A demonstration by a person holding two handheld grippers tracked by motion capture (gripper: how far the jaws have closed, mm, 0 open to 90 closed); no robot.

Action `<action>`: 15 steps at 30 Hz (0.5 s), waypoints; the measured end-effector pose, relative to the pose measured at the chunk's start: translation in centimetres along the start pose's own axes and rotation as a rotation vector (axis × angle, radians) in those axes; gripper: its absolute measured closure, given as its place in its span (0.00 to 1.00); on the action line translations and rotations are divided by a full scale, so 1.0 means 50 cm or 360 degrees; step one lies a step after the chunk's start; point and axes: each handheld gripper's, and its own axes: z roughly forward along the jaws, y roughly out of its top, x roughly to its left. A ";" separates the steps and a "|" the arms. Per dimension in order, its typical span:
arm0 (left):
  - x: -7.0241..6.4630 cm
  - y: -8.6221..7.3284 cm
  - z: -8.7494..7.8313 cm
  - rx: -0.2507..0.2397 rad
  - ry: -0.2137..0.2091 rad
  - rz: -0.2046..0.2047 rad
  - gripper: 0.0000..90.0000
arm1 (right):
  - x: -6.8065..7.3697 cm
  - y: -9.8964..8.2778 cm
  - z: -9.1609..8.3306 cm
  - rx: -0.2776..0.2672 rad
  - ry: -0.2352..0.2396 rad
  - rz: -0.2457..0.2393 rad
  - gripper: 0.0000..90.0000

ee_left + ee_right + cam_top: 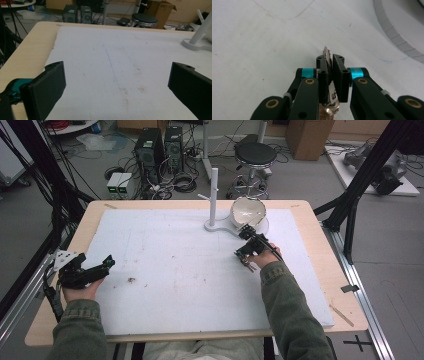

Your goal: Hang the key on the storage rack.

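My right gripper (248, 245) (330, 62) is over the white foam board (180, 270), right of the middle, just in front of a white bowl (248, 211). Its jaws are shut on a thin metal piece that looks like a key (327, 53); a toothed edge sticks out past the tips and a brass-coloured head (328, 111) shows behind the pads. My left gripper (95, 269) (120, 85) rests near the board's left edge with its jaws wide open and nothing between its pads (47, 87).
A white peg stand (214, 195) (200, 27) rises at the back middle, its base beside the bowl's round white base (397, 37). The wooden table (330, 270) rims the board. On the floor behind stand a black stool (255, 155), computer cases and cables.
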 end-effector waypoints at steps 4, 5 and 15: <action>0.000 0.000 0.000 0.0001 0.0001 0.0000 0.02 | 0.000 -0.002 -0.014 -0.0049 0.0014 0.0011 0.93; 0.000 0.000 0.000 0.0001 0.0001 0.0000 0.02 | 0.000 -0.003 -0.016 -0.0055 0.0023 0.0014 0.92; 0.000 0.000 -0.001 0.0002 0.0001 0.0000 0.02 | -0.005 -0.013 -0.043 -0.0169 0.0058 0.0054 0.99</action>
